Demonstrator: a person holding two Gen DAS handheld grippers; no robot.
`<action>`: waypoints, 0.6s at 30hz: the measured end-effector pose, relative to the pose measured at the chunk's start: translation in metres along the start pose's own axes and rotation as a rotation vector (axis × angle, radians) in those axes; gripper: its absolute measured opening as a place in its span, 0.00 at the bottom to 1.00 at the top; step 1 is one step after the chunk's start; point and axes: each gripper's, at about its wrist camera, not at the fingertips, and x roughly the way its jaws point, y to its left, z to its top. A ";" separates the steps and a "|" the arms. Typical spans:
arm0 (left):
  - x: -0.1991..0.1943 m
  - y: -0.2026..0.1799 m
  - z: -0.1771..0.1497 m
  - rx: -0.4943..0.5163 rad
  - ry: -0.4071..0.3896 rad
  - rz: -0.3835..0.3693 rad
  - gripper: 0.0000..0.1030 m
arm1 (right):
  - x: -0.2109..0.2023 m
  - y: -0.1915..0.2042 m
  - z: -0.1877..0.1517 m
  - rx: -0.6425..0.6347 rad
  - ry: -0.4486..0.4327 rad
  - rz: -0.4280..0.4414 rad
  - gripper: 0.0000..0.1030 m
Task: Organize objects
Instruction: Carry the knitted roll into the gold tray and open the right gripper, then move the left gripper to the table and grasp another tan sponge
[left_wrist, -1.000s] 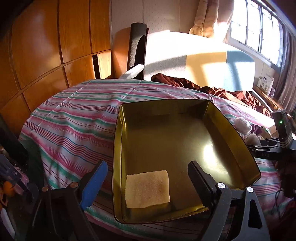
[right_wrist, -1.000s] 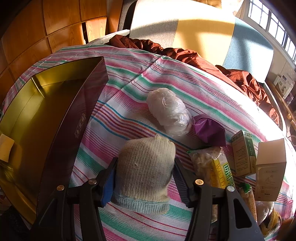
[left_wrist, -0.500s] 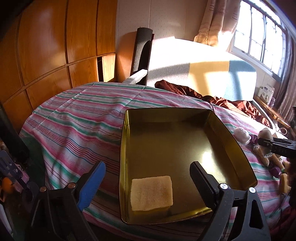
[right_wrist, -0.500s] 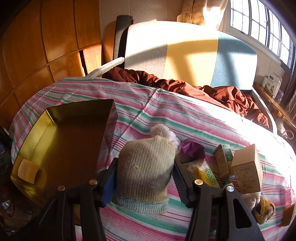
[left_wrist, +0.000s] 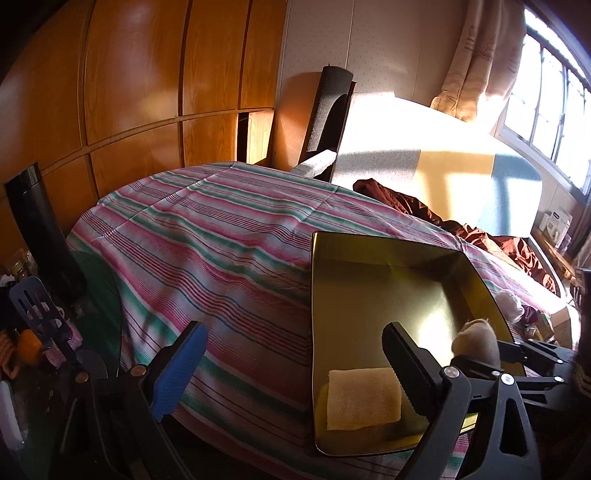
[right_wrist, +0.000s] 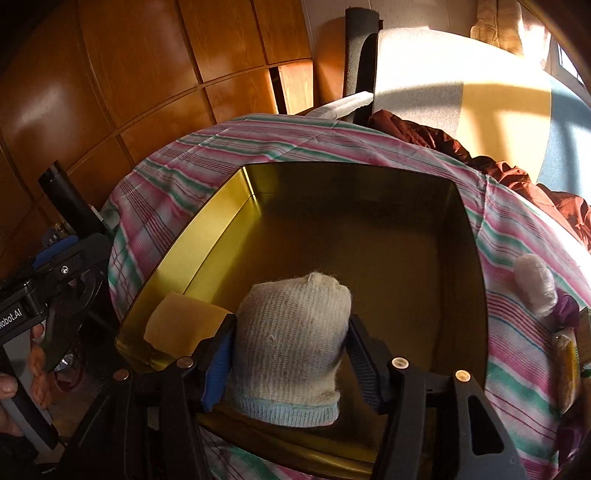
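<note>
The right gripper (right_wrist: 290, 363) is clamped on a knitted glove (right_wrist: 291, 339), its pads pressed into both sides; the glove's blue cuff is partly cut off by the gripper frame. The glove is held over the near part of a gold tin (right_wrist: 221, 206), and whether it touches the floor of the tin cannot be told, since its underside is hidden. A yellow sponge (right_wrist: 181, 325) lies in the tin's near left corner, its right edge covered by the blue pad.

In the left wrist view, the left gripper (left_wrist: 291, 363) is seen with its jaws wide apart and nothing between them; they have just been opening. One finger hangs over the striped cloth (left_wrist: 221, 240), the other over the tin (left_wrist: 369, 243), and part of the sponge (left_wrist: 362, 398) is hidden behind it. Only the glove's tip (left_wrist: 478, 339) shows there, above the black frame of the right gripper.

At the left edge of the right wrist view, fingers (right_wrist: 37, 354) of a hand are seen on the left gripper's handle, mostly cut off. Beyond the tin's right wall, a white bundle (right_wrist: 535, 288) and packets at the frame edge are too cropped to be identified. Farther back, a dark red cloth (right_wrist: 424, 136) lies by a chair (right_wrist: 417, 74).
</note>
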 end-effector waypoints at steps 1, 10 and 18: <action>0.000 0.001 -0.001 -0.002 0.002 -0.001 0.94 | 0.002 0.002 0.000 0.006 0.004 0.024 0.59; 0.002 -0.002 -0.004 0.004 0.012 -0.016 0.94 | -0.027 -0.013 -0.014 -0.021 -0.037 -0.070 0.81; 0.001 -0.027 -0.005 0.067 0.023 -0.052 0.94 | -0.078 -0.060 -0.017 -0.021 -0.101 -0.260 0.85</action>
